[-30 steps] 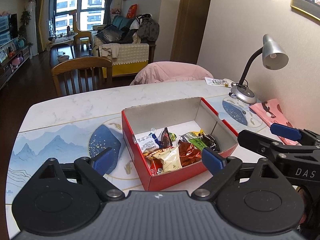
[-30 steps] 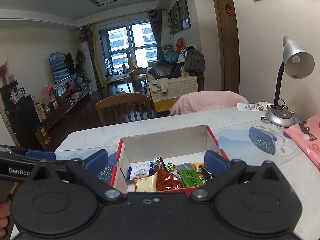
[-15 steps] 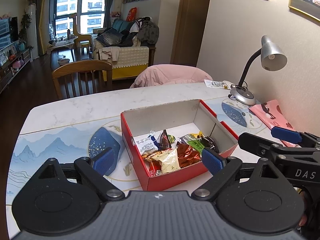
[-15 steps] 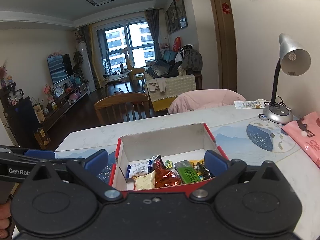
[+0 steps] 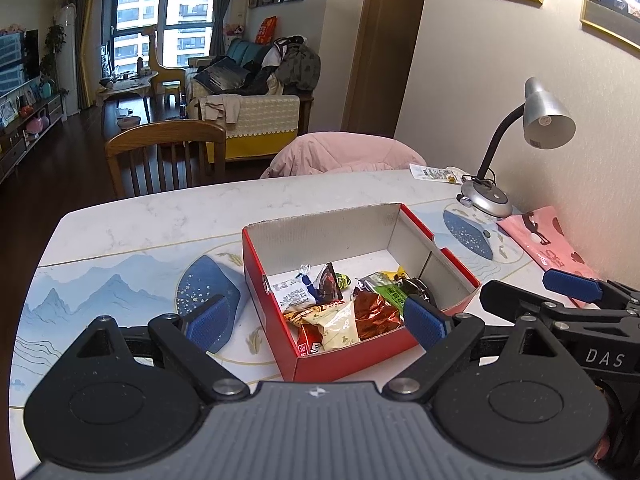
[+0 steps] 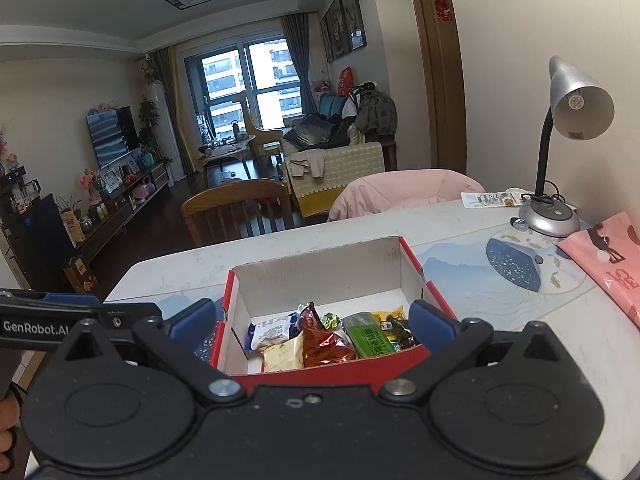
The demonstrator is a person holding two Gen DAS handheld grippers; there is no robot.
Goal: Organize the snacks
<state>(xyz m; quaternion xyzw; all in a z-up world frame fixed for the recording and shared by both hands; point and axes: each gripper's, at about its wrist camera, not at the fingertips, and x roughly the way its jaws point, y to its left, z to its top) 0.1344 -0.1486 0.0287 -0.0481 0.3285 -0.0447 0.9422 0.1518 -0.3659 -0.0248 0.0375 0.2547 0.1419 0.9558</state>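
left wrist: looks forward along its fingers, from left | right wrist: alike, centred | shared: red snack box [image 5: 348, 356] [image 6: 434, 304] close ahead, desk lamp [image 5: 520, 140] [image 6: 560, 148] right

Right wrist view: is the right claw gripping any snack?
No, the right claw is open and empty, its fingers spread to either side of the red box above the snacks.

Open red box [image 5: 352, 356] with a plain white inside, standing upright on the table [image 5: 160, 220], to the near left of the desk lamp [image 5: 486, 200]. Wrapped snacks [image 5: 340, 308] lie loose in its near half: white, cream, copper-red foil [image 6: 326, 346] and green [image 6: 368, 338] packets, overlapping.
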